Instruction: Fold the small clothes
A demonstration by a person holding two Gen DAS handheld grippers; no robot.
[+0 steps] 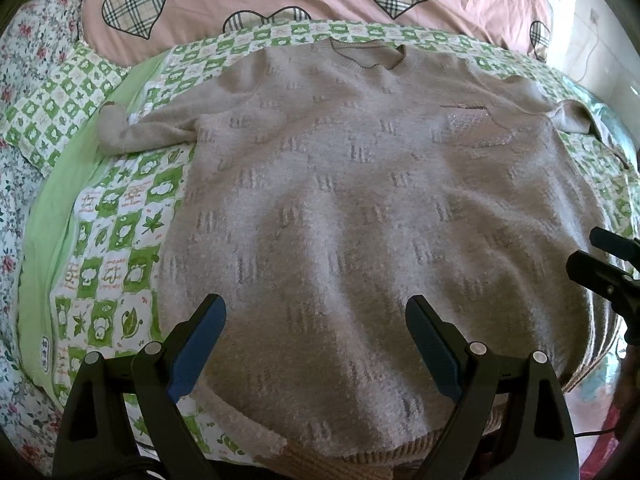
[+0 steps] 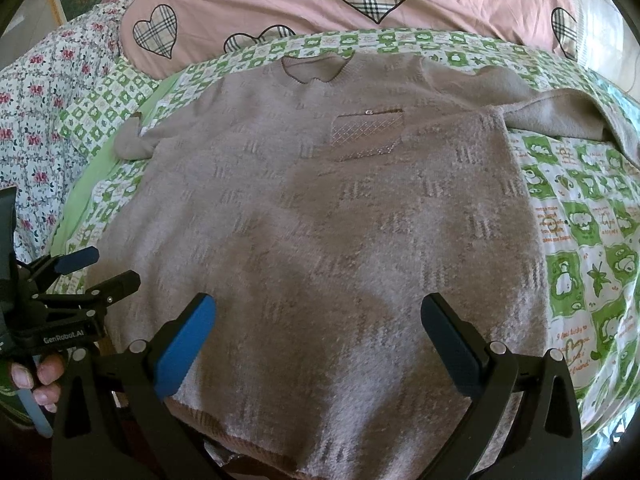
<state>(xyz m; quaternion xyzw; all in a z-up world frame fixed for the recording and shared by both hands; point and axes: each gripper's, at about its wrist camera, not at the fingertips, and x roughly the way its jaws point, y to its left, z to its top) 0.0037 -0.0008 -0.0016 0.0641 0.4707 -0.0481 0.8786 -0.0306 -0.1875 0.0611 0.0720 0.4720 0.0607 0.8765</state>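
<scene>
Now, the left gripper (image 1: 316,344) is hovering wide open over the near hem of the sweater (image 1: 360,208), blue pads (image 1: 198,344) spread and holding nothing. The right gripper (image 2: 320,344) is doing the same, jaws splayed wide, empty, just above the fabric. The sweater is lying face up and flat on the green checked quilt (image 1: 116,216), collar (image 2: 316,68) at the far side, one sleeve (image 1: 144,132) bunching out to the left, the other sleeve (image 2: 560,112) trailing off right. It is looking soft, fuzzy and limp, likely light, so it should be drooping when lifted. The ribbed hem (image 2: 224,420) or the sleeve cuffs are looking like the best places to pinch.
</scene>
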